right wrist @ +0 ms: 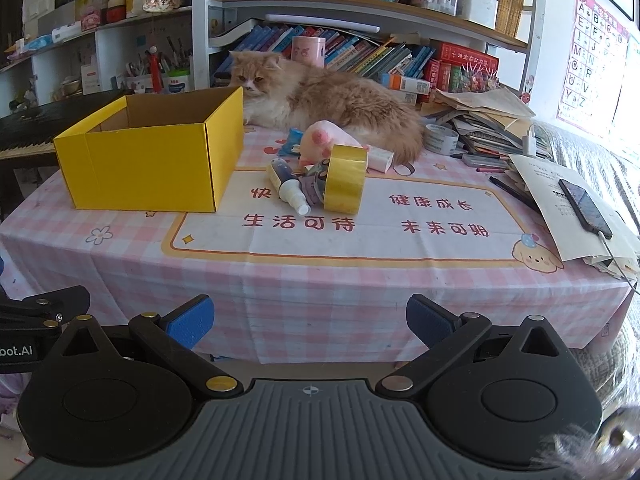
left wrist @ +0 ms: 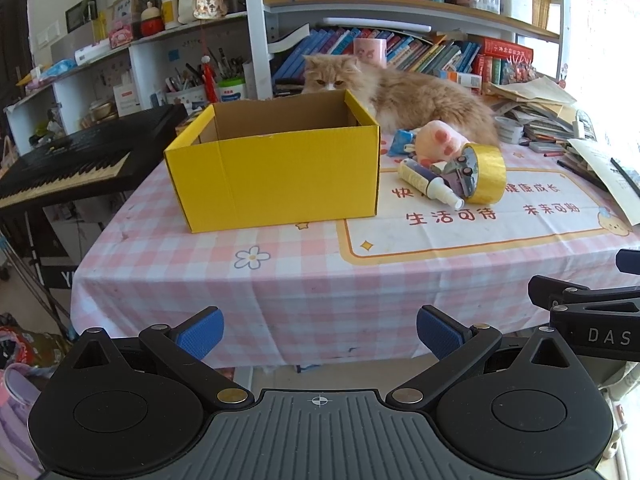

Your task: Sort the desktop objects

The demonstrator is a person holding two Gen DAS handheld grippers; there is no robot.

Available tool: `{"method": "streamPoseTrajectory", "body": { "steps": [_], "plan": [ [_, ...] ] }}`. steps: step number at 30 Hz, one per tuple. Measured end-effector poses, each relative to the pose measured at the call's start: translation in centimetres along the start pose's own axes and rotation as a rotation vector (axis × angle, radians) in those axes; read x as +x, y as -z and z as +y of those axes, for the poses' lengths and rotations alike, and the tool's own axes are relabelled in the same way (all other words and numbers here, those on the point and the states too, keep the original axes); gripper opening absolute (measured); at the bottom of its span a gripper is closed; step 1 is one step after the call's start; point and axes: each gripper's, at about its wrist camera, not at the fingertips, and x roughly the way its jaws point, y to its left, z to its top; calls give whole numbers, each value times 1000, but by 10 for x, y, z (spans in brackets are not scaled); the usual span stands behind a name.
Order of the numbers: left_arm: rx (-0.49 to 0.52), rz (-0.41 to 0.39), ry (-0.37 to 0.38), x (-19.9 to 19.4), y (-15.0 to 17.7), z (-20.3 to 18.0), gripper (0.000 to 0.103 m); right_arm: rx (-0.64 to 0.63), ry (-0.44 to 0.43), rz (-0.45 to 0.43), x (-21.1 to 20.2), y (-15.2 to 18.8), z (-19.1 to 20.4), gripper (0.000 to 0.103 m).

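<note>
Both grippers, left gripper point(left wrist: 320, 338) and right gripper point(right wrist: 310, 328), hang spread apart and empty before the bench point(right wrist: 320, 280). Beyond, an open yellow box point(left wrist: 276, 172) shows bare cardboard walls inside; its floor is hidden. Tape roll point(right wrist: 346, 180), spray bottle point(right wrist: 289, 187) and plush paw point(right wrist: 320, 140) cluster just beside it.

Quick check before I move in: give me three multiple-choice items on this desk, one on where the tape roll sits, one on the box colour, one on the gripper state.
1. The gold tape roll lies:
A. inside the box
B. on the tablecloth, right of the box
C. on the keyboard

2. The cardboard box is on the outside:
A. yellow
B. blue
C. white

3. The left gripper and right gripper are:
A. both shut on items
B. one holding the spray bottle
C. both open, holding nothing

Answers: 1 B, it stands on edge beside the spray bottle; 2 A, yellow walls, brown inside; 3 C, both sets of blue pads stand wide apart short of the table.
</note>
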Motion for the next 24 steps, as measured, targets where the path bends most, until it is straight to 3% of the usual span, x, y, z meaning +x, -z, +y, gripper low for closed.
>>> {"method": "streamPoseTrajectory", "body": {
  "steps": [24],
  "plan": [
    [-11,24,37,9,-5,4,103,5,16,26,6,0,-2,103]
  ]
}}
